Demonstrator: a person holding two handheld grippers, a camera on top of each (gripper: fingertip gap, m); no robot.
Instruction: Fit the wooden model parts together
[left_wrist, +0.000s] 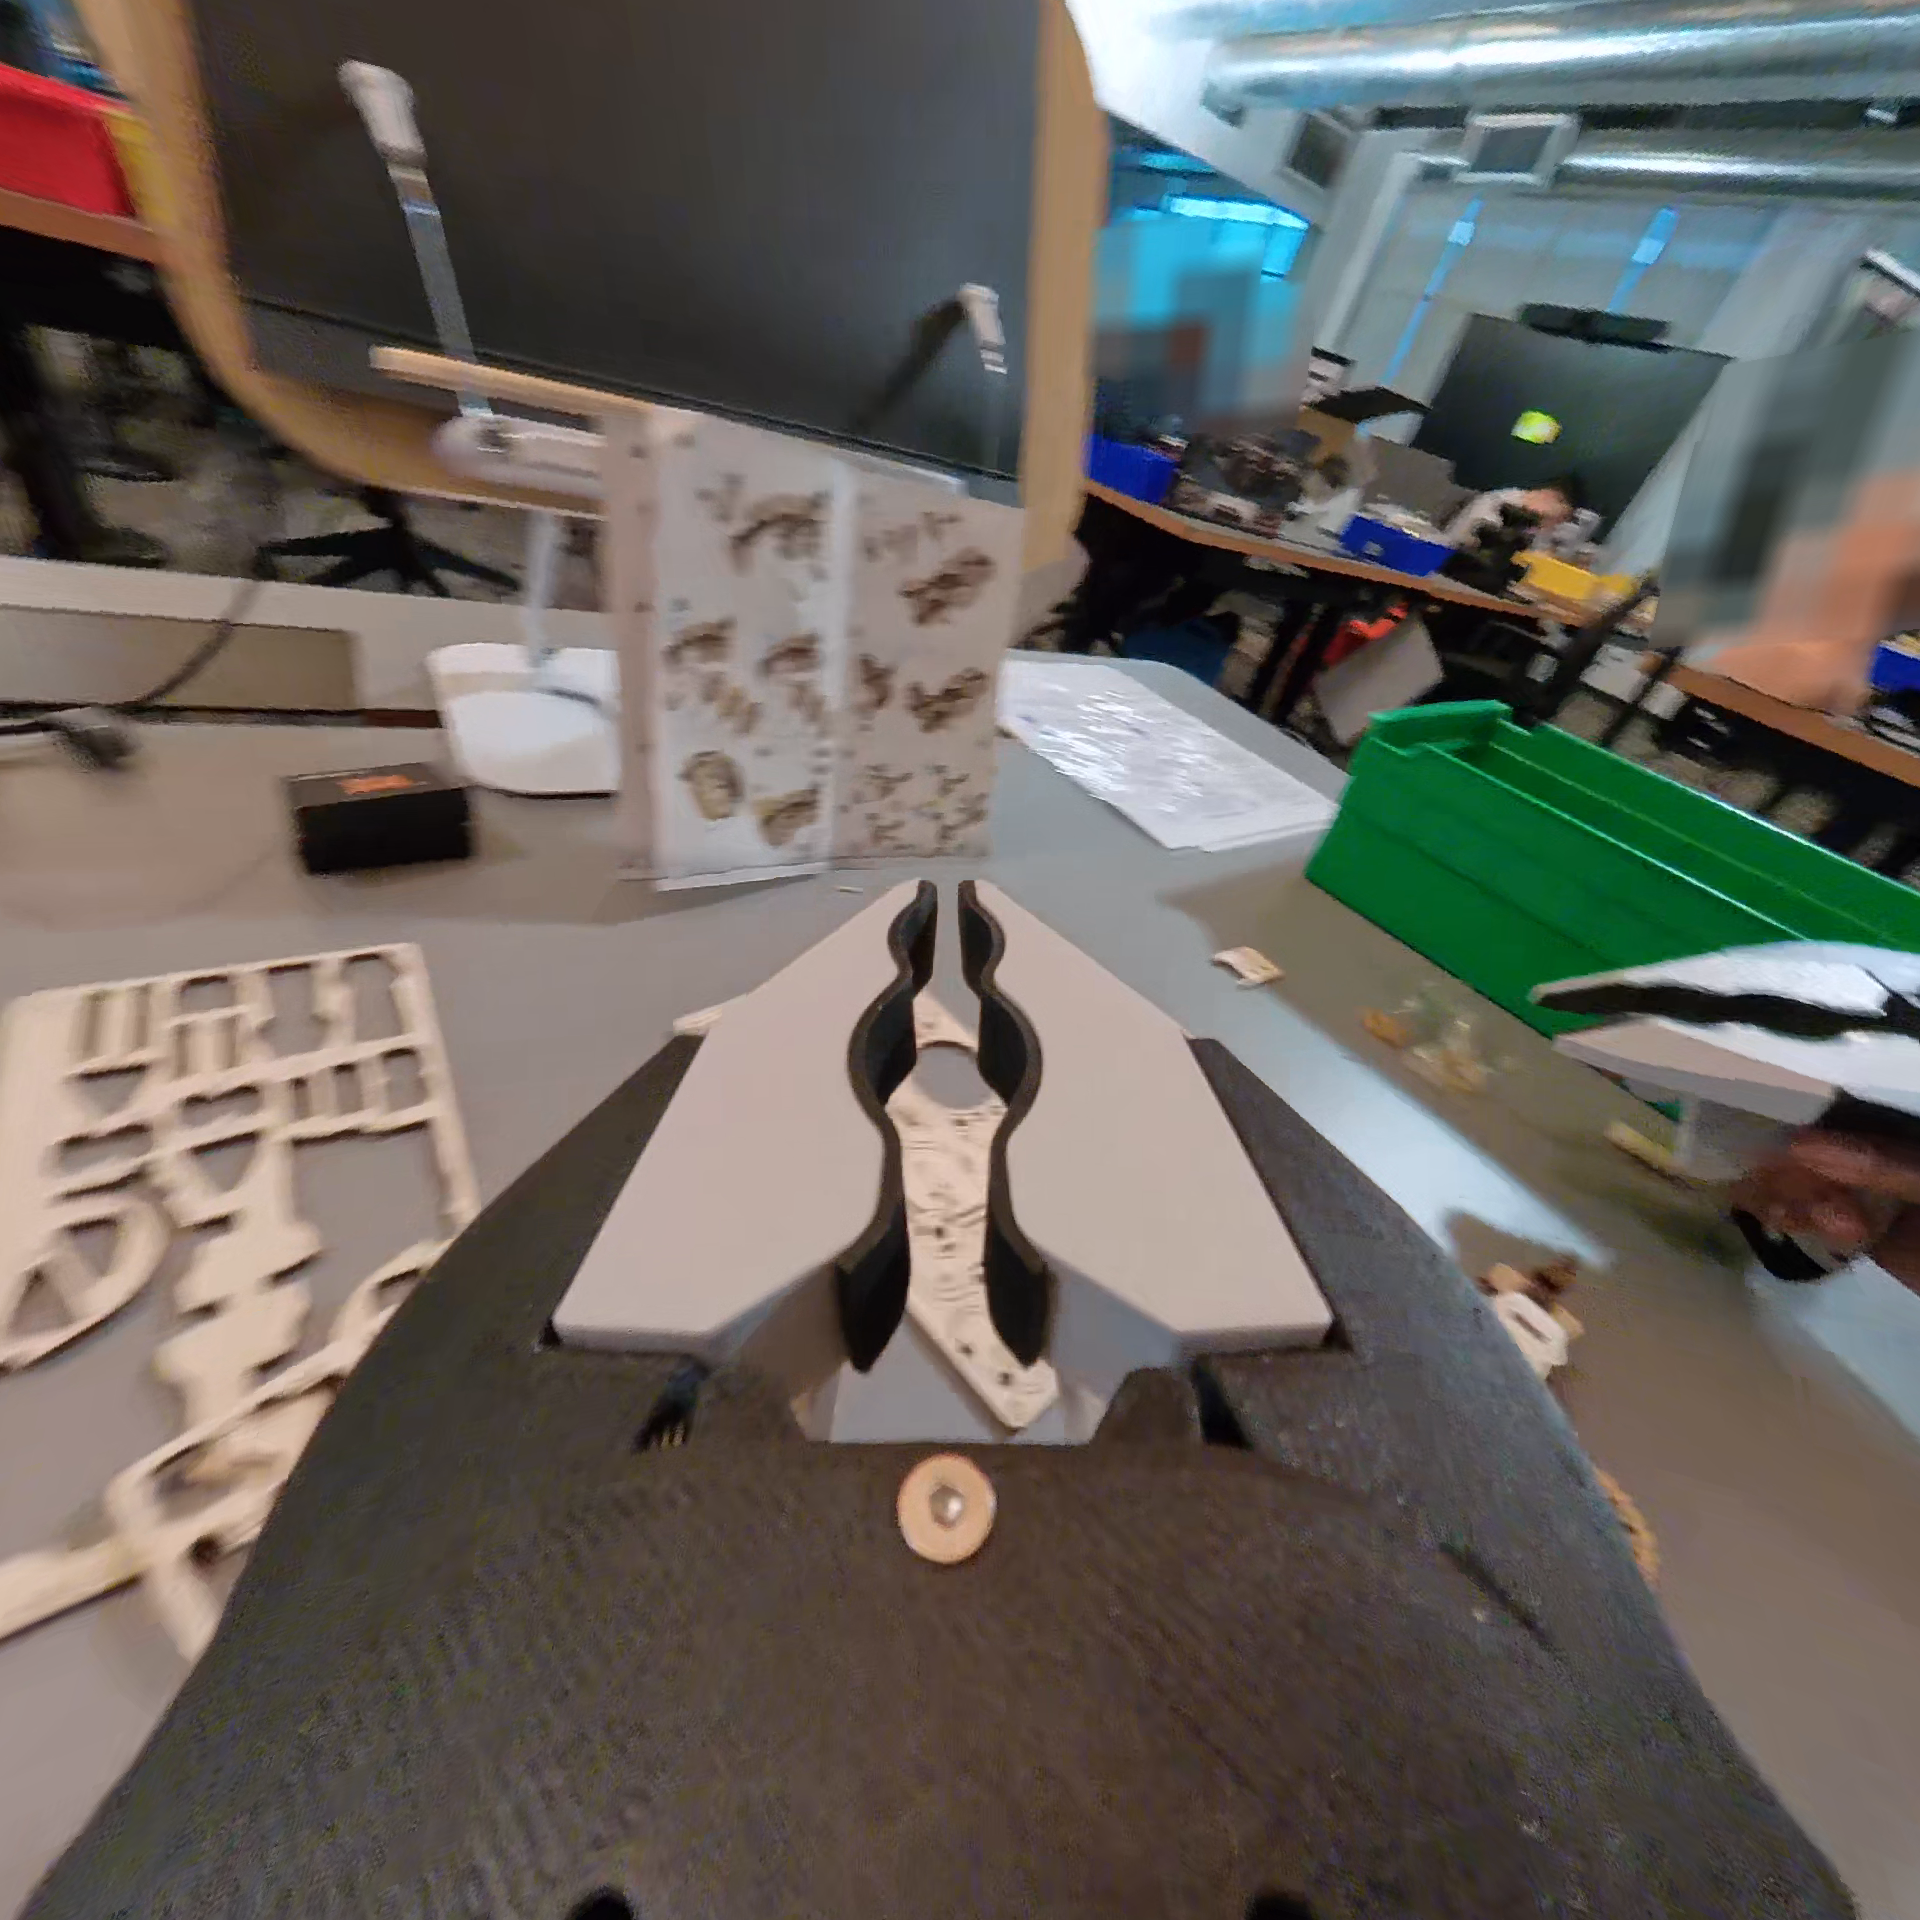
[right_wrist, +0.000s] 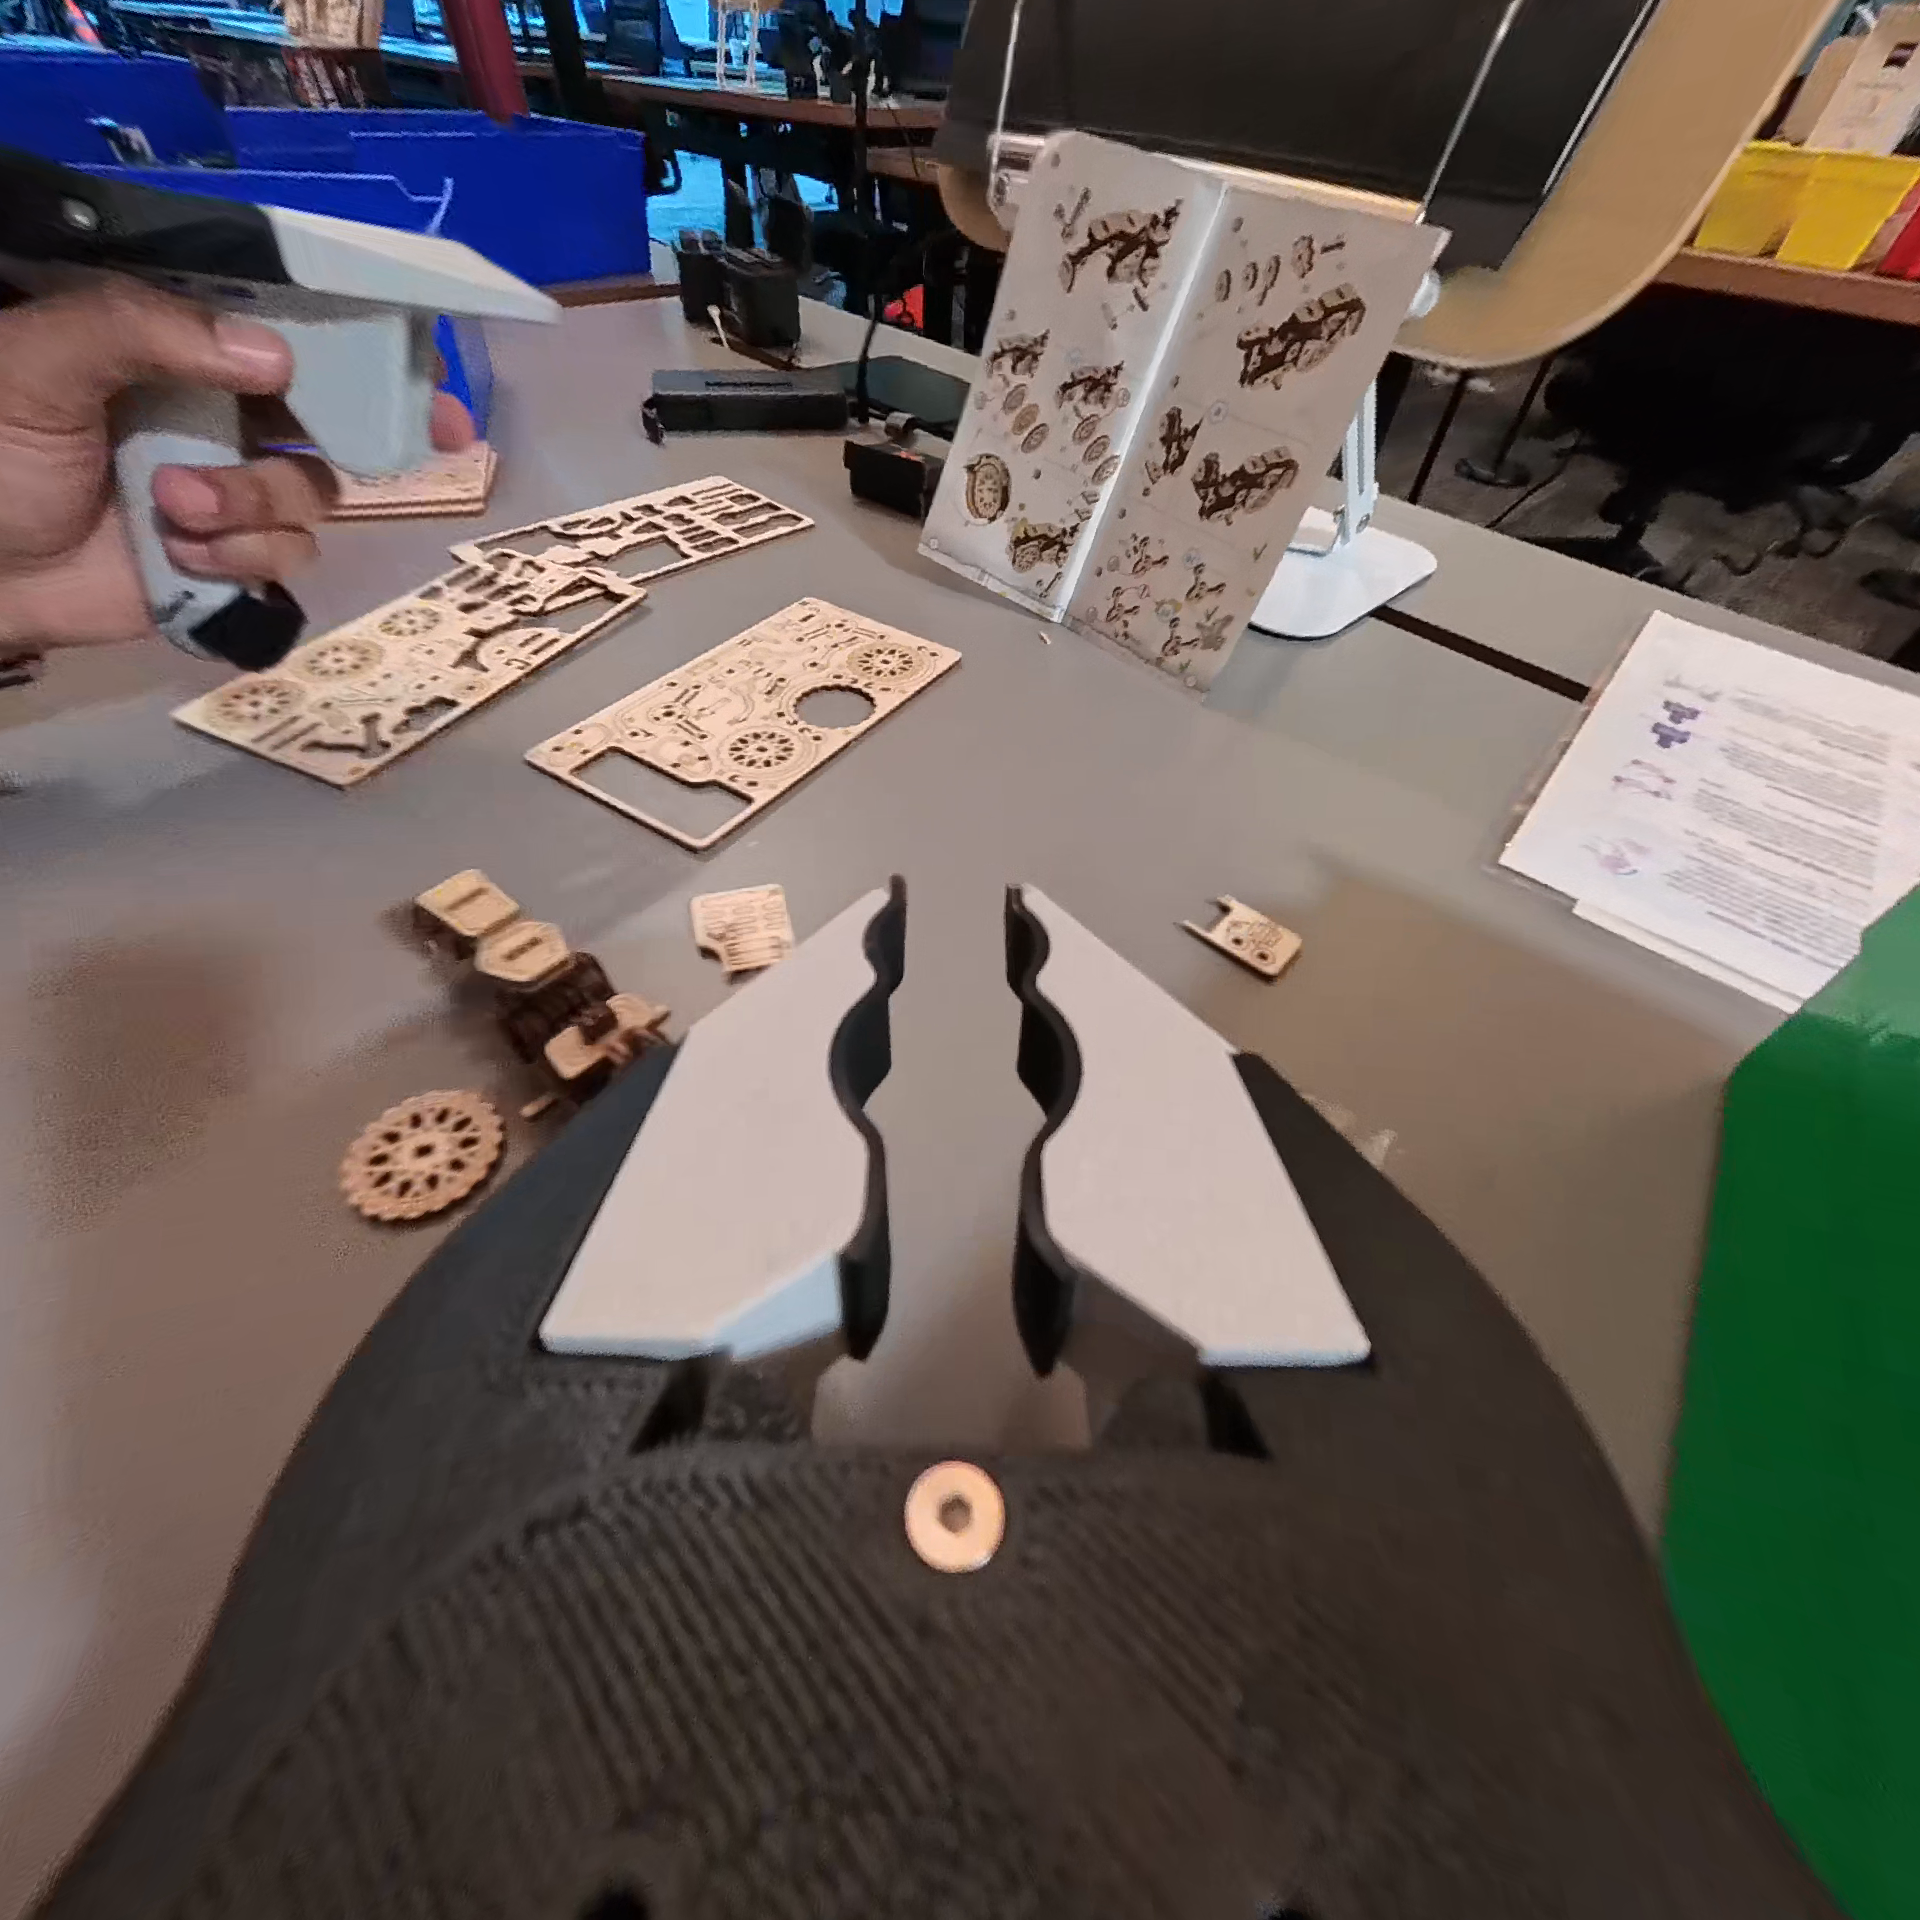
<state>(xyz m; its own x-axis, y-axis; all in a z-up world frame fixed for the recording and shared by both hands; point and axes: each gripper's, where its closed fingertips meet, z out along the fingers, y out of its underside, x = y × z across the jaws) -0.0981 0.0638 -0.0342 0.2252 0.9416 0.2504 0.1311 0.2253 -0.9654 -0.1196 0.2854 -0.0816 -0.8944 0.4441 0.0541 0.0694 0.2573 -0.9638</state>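
My left gripper (left_wrist: 940, 896) is held above the table with its jaws almost together and nothing between the tips. Through the gap I see a wooden parts sheet (left_wrist: 951, 1174) with a round hole lying below. In the right wrist view a hand holds the left gripper (right_wrist: 520, 296) high at the left. My right gripper (right_wrist: 954, 894) is open and empty, low over the table. Just left of it lie a partly built wooden model (right_wrist: 540, 987), a wooden gear wheel (right_wrist: 424, 1153) and a small flat part (right_wrist: 740, 928). Another small part (right_wrist: 1247, 935) lies to its right.
Three wooden parts sheets (right_wrist: 743, 717) lie mid-table. An instruction booklet (right_wrist: 1174, 405) stands on a white stand behind them. A green bin (right_wrist: 1808, 1351) is close on the right, with a paper sheet (right_wrist: 1745, 790) beyond it. An emptied sheet frame (left_wrist: 208, 1122) lies left, near a black box (left_wrist: 379, 816). The wooden gear wheel (right_wrist: 424, 1153) is about 12 cm from my right fingertips and 25 cm from my left.
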